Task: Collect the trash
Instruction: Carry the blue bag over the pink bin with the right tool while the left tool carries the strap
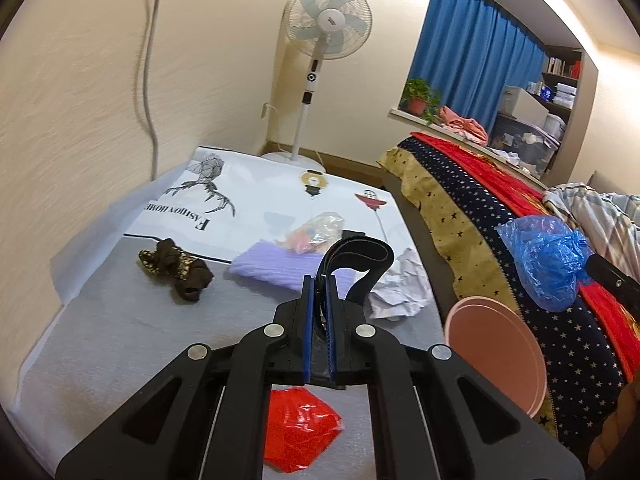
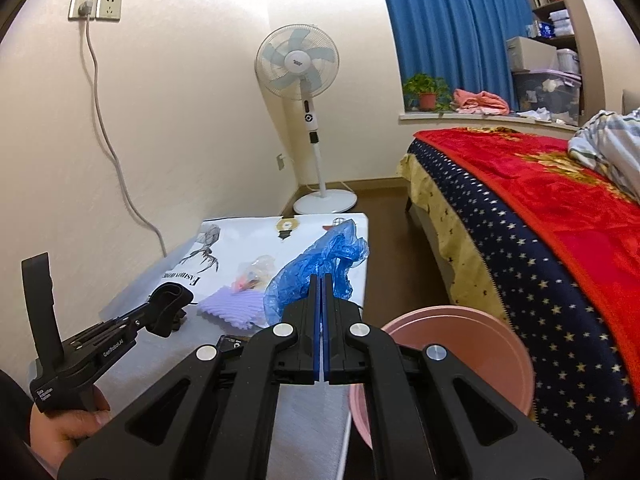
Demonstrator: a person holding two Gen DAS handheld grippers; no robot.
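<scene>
A: In the left wrist view, what does the left gripper (image 1: 320, 284) hold?
B: It pinches a black band (image 1: 352, 256) above the table (image 1: 100, 332).

A: And the right wrist view?
B: The right gripper (image 2: 322, 284) pinches a blue plastic bag (image 2: 320, 262) beside the pink bin (image 2: 480, 344).

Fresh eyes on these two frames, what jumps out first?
Both grippers are loaded: the right hand-held gripper is shut on a crumpled blue plastic bag, and the left hand-held gripper pinches a black strap. A pink bin waits between table and bed, with a red wrapper, white paper and brown cloth on the table.
</scene>
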